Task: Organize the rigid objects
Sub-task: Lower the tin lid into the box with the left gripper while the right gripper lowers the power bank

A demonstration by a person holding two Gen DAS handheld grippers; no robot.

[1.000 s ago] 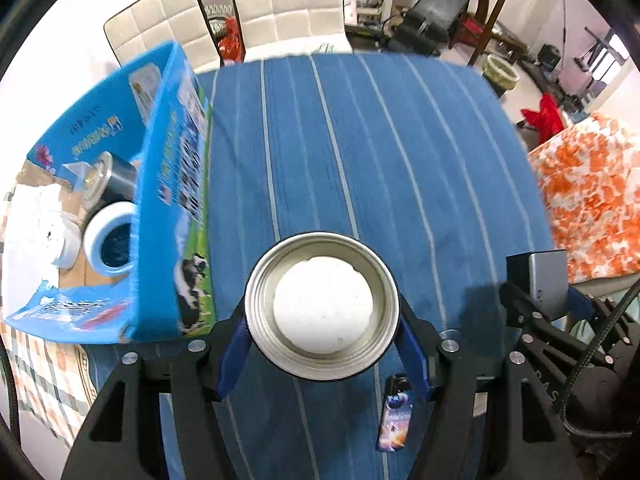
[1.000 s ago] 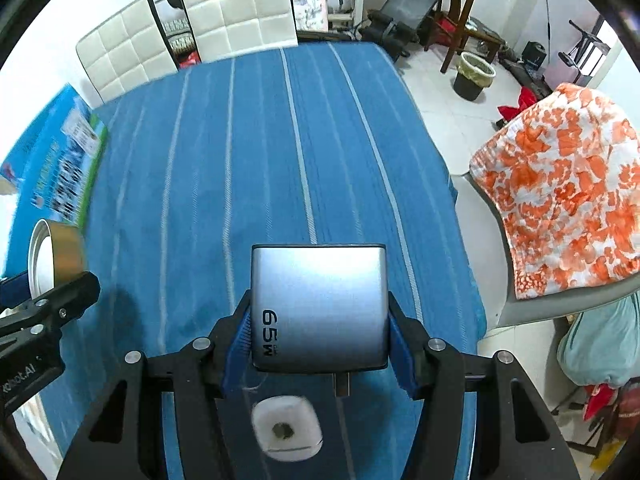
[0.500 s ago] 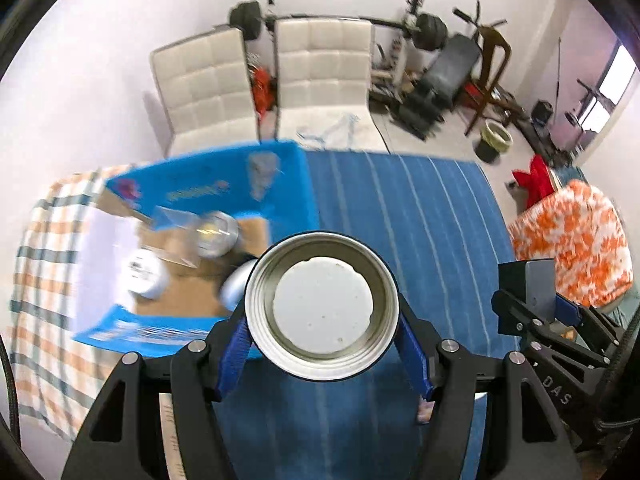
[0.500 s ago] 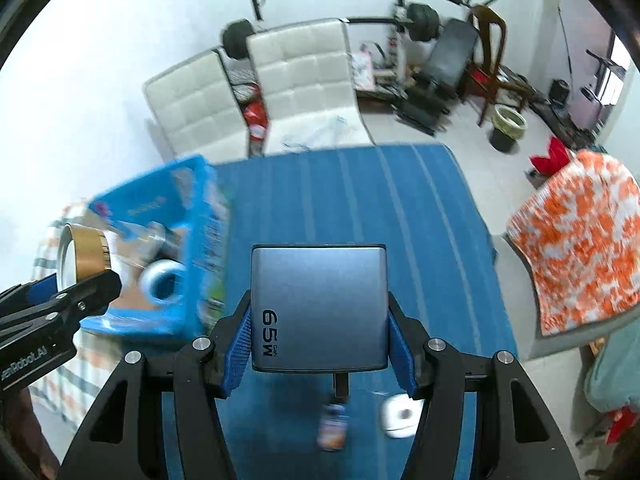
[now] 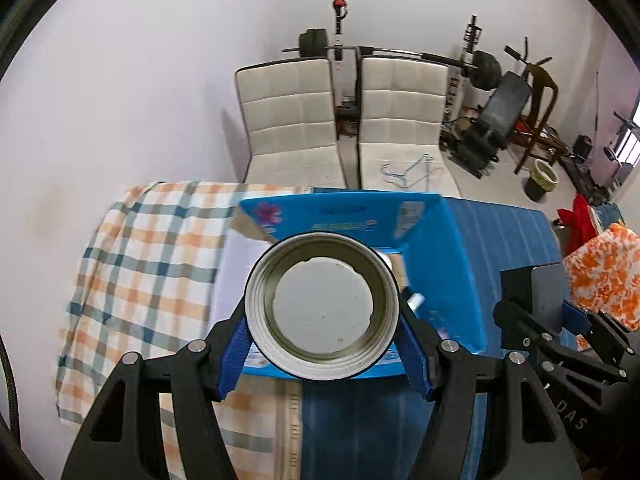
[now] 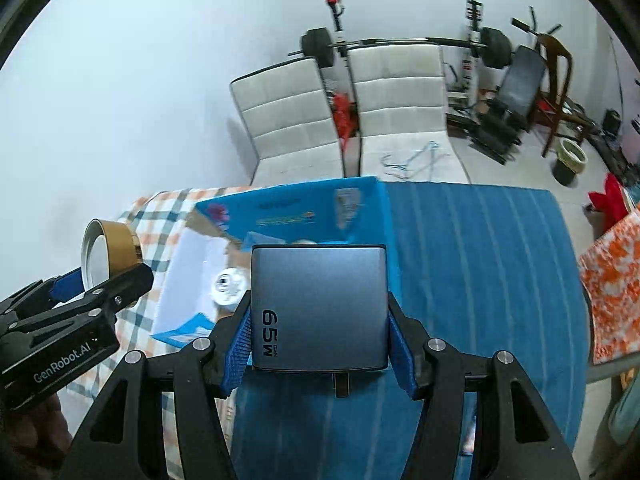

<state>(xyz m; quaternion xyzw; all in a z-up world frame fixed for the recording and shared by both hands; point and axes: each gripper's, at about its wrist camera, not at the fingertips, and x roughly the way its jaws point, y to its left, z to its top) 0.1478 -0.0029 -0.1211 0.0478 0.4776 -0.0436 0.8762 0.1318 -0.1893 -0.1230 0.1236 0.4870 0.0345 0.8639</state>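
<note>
Left gripper [image 5: 322, 350] was closed on a metal jar lid [image 5: 322, 306], its 2 blue pads [image 5: 236, 350] pressed to the rim and the lid's inner face toward the camera. Right gripper [image 6: 320, 346] clamped a grey 65W charger [image 6: 319, 307] between its blue pads [image 6: 240, 344]. Compared with 0.5 s before, both tools were raised and tilted back; the lid hung over the open blue cardboard box [image 5: 444, 248], which now lay lower in view. Inside the box a white round container [image 6: 231, 285] showed beside the charger. The box straddled the plaid cloth [image 5: 136, 256] and the blue striped tablecloth [image 6: 480, 264]. 2 white chairs [image 5: 288, 120] stood behind, more fully visible than before.
</note>
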